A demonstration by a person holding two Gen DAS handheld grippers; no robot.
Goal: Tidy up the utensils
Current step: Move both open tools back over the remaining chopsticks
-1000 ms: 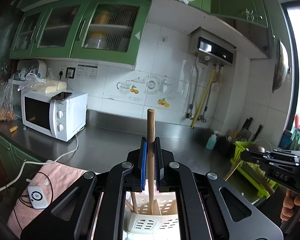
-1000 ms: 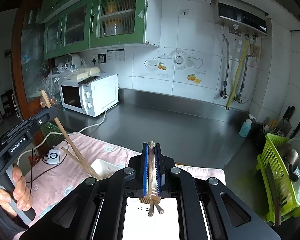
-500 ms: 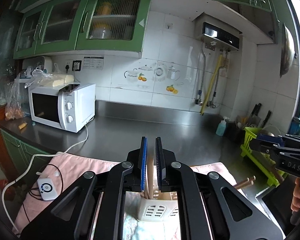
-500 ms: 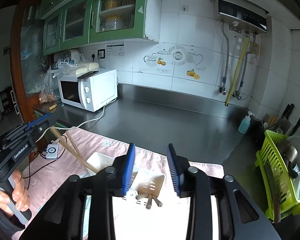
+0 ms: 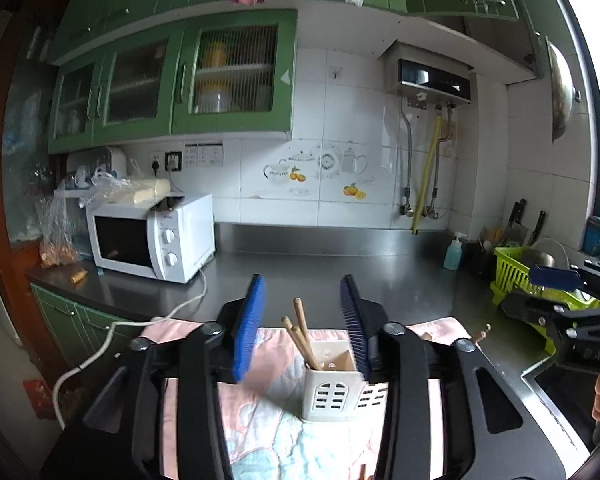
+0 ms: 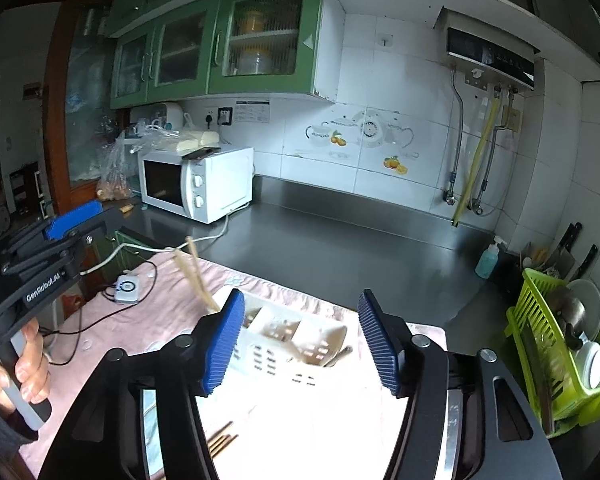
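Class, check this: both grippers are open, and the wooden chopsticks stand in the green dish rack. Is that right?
Not quite. Both the left gripper and right gripper are open, but the chopsticks stand in the white utensil holder, as the left wrist view shows.

Home kitchen — green cabinets (image 5: 228, 76), microwave (image 5: 152, 236), dish rack (image 6: 556, 344).
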